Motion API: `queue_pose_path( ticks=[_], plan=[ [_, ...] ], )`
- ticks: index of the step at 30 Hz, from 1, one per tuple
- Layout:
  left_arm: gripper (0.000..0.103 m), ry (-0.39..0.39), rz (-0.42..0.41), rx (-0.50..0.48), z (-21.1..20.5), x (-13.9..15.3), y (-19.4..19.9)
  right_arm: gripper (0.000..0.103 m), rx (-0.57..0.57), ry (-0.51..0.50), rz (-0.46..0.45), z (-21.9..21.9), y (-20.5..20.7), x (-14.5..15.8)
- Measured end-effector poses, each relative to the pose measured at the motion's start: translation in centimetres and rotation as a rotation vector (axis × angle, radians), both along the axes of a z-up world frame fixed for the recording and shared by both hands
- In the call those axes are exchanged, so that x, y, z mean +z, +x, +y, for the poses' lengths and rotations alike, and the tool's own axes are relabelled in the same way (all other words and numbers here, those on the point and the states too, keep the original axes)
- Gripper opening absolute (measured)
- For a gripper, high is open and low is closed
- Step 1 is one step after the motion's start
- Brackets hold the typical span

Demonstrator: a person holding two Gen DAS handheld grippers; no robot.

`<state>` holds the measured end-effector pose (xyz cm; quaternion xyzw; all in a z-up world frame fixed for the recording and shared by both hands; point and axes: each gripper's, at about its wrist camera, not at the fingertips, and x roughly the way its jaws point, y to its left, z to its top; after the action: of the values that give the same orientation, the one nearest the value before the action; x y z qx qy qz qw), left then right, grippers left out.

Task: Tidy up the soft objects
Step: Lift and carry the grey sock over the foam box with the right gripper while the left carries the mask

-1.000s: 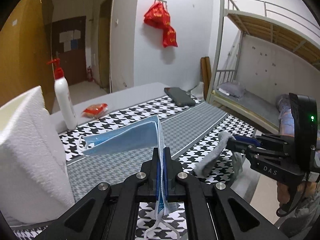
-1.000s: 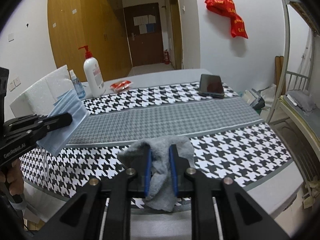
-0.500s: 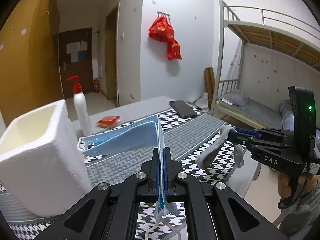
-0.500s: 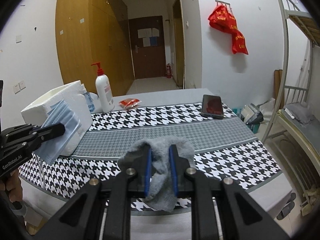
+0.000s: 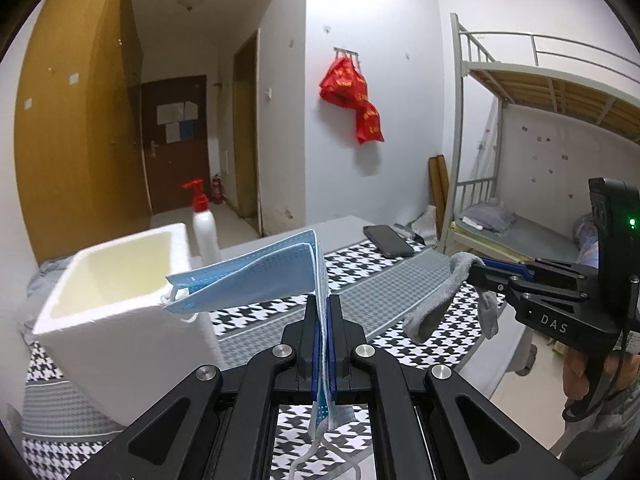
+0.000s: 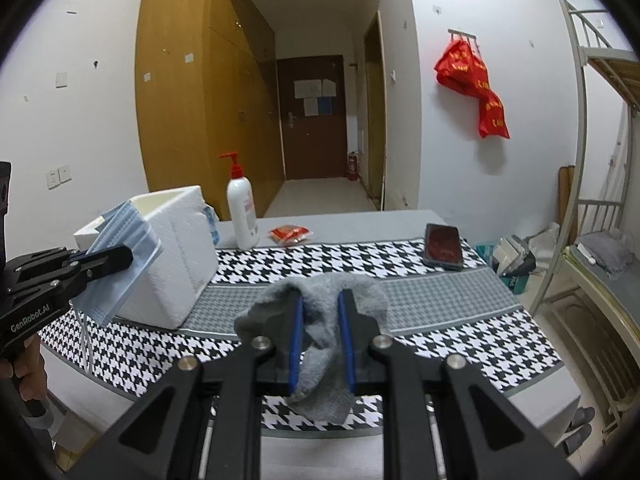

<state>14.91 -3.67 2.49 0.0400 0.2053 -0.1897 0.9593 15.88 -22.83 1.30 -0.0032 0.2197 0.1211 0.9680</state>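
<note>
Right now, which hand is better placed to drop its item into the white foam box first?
Left. The left gripper holds the blue mask beside the foam box; the right gripper, holding the grey sock, is farther away.

Black hand-held gripper (image 5: pixel 323 320), blue pads (silver screws); other (image 5: pixel 476 274) marked "DAS".

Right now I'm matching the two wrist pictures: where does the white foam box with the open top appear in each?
Left wrist view: white foam box at lower left, on the houndstooth tablecloth, behind the blue face masks.
Right wrist view: same box left of centre, near the tablecloth's left end.
Shared landmark: the white pump bottle with red top, just beyond the box.
</note>
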Motion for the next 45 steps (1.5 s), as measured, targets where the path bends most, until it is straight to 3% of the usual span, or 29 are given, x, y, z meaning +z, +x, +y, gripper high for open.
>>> queue_pose_path(
  ticks=[14,31,45],
  plan=[
    [0.003,-0.013,-0.052,0.119,3.5,1.5,-2.2,0.021,0.118,-0.002,-0.057,3.6,-0.7,1.8],
    [0.003,-0.034,-0.055,0.296,9.2,1.3,-4.2,0.021,0.319,-0.029,-0.097,10.4,-1.1,3.0],
    [0.003,-0.043,-0.064,0.396,12.5,1.1,-5.7,0.021,0.417,-0.037,-0.105,14.2,-0.4,3.5]
  ],
)
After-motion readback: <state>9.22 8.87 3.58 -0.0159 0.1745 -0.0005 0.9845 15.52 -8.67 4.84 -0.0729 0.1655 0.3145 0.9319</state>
